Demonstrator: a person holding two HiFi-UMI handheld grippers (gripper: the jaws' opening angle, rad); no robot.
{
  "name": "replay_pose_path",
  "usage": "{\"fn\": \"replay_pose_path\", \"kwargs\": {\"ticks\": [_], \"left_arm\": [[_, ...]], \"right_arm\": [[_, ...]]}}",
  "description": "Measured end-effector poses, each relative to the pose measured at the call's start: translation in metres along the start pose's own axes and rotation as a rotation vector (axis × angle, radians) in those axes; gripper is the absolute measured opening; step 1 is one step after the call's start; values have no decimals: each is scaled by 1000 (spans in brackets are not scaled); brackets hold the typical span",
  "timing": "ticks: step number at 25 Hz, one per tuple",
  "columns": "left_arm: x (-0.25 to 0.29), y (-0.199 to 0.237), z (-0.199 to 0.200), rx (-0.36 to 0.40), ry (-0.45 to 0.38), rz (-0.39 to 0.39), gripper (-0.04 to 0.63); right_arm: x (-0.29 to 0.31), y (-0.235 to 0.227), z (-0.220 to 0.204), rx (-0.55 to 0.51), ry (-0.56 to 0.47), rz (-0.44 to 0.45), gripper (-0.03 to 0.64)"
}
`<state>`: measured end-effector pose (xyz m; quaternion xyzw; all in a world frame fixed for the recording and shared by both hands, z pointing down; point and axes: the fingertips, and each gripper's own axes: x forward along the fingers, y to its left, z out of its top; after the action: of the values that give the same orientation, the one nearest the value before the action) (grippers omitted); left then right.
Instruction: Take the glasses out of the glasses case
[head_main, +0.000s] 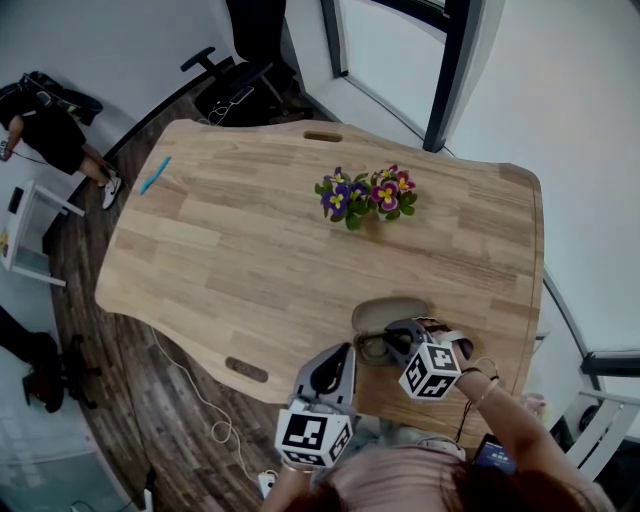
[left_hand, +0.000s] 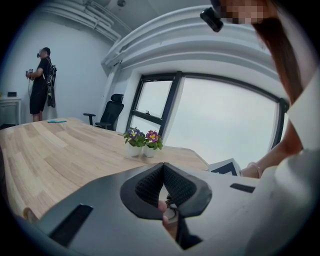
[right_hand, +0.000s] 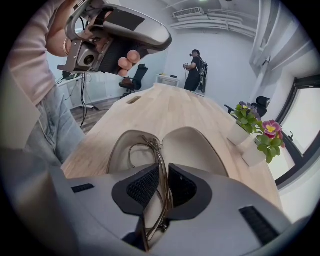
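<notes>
Between jaws of R gripper (right_hand: 163, 169): glasses (right_hand: 159, 156); case (right_hand: 196, 150) open.

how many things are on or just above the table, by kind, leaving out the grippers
potted flowers: 2
glasses case: 1
glasses: 1
blue pen-like thing: 1
total: 5

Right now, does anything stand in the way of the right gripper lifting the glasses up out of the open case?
Nothing visible does. The right gripper is shut on the glasses over the open glasses case, and the left gripper is off to one side.
</notes>
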<state>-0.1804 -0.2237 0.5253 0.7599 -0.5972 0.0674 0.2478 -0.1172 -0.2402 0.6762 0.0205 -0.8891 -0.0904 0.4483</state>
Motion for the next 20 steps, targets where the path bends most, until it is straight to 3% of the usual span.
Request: {"fn": "replay_pose_path", "kwargs": {"ticks": [12,20], "left_arm": [[0,2,-1,-7,3,-6,1],[-2,-1,2,-4,-8,-9,1]], "right_arm": [[5,4,1,-51,31,56,26],[-2,3,3,-89,25,39,14]]}}
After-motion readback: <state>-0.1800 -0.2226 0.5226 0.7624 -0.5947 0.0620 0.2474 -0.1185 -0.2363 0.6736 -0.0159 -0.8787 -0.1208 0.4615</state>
